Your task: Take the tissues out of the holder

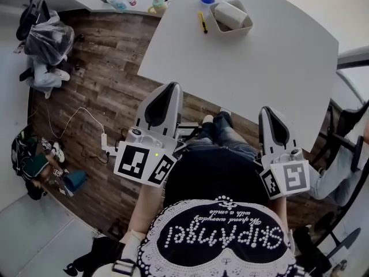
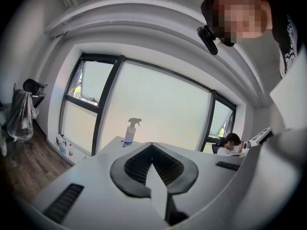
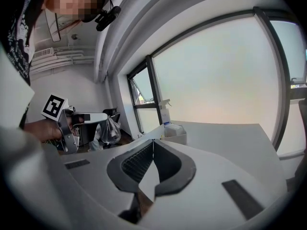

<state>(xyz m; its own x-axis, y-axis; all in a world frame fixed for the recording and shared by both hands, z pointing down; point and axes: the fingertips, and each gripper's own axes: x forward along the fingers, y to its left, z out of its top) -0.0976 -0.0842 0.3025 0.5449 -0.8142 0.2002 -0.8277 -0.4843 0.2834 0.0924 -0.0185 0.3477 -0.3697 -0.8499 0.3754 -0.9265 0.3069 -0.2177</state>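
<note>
Left tongs point(image 1: 171, 88), right tongs point(image 1: 267, 111): closed tip to tip, holding nothing. Tissues point(image 1: 229, 13): in holder point(image 1: 245, 27), far across tabletop point(image 1: 253, 68). Risk: arrive unopened and you'd likely shove the holder

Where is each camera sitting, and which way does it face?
Head view: on the person's head, facing steeply down at table, tissue holder, left gripper, right gripper; shirt and legs show.
Left gripper view: on the left gripper, facing along shut fingers toward a window; shirt shows upper right.
Right gripper view: on the right gripper, facing the table and tissue holder; shirt upper left.
Shared: both gripper views show the spray bottle.
</note>
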